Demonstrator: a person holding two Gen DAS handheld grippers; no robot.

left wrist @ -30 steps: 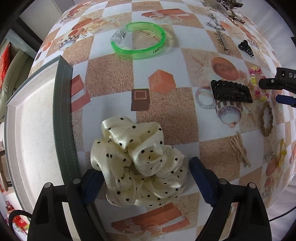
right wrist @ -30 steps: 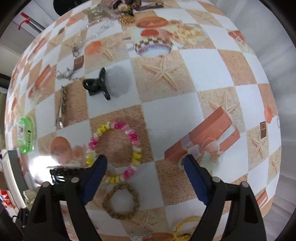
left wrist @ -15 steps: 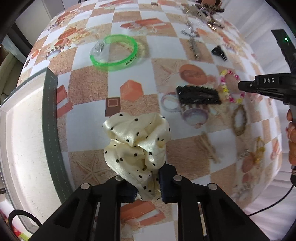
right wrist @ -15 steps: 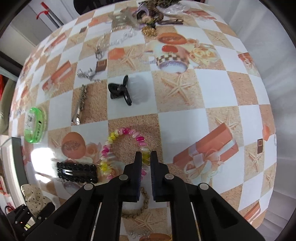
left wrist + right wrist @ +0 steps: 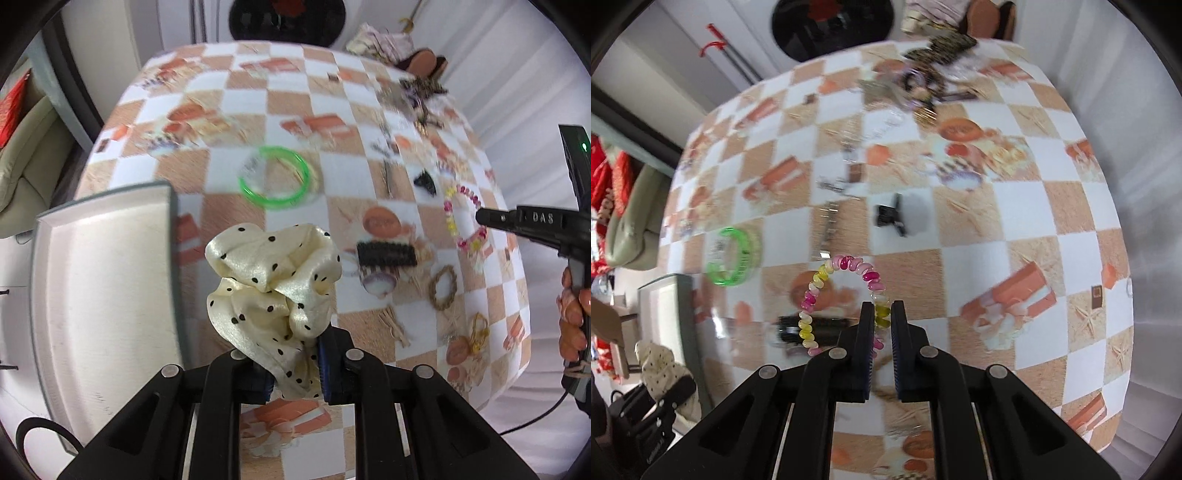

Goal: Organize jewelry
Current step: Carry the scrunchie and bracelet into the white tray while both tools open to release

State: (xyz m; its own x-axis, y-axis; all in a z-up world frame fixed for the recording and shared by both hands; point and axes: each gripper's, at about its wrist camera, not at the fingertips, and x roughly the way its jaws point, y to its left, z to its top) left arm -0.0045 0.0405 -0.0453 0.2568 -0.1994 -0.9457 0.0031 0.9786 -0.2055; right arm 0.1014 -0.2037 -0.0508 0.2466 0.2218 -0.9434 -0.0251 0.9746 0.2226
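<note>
The tray (image 5: pixel 103 280) lies off to the left of the left gripper (image 5: pixel 295 373), with its pale floor bare; the left gripper pinches a cream hair tie with black dots (image 5: pixel 273 291) between its blue pads (image 5: pixel 322 363), and the hair tie sticks up in front of the fingers, off the checked tablecloth (image 5: pixel 229 110); a green bangle (image 5: pixel 274 177) lies on the cloth past the hair tie; a black hair clip (image 5: pixel 386 253) lies to the right of it.

The right gripper (image 5: pixel 882 325) is pressed together on a bead bracelet (image 5: pixel 842 299) of pink, yellow and clear beads; the bracelet loops up and to the left of the fingers, above the cloth; a small black claw clip (image 5: pixel 890 218) lies farther ahead on the cloth.

The step in hand looks like carrying: both pieces are picked up and clear of the table; the next move likely calls for bringing each one over the tray, low and slow so nothing swings or slips, and only then letting go; the soft hair tie may sag, so the grip should stay firm on the way.
</note>
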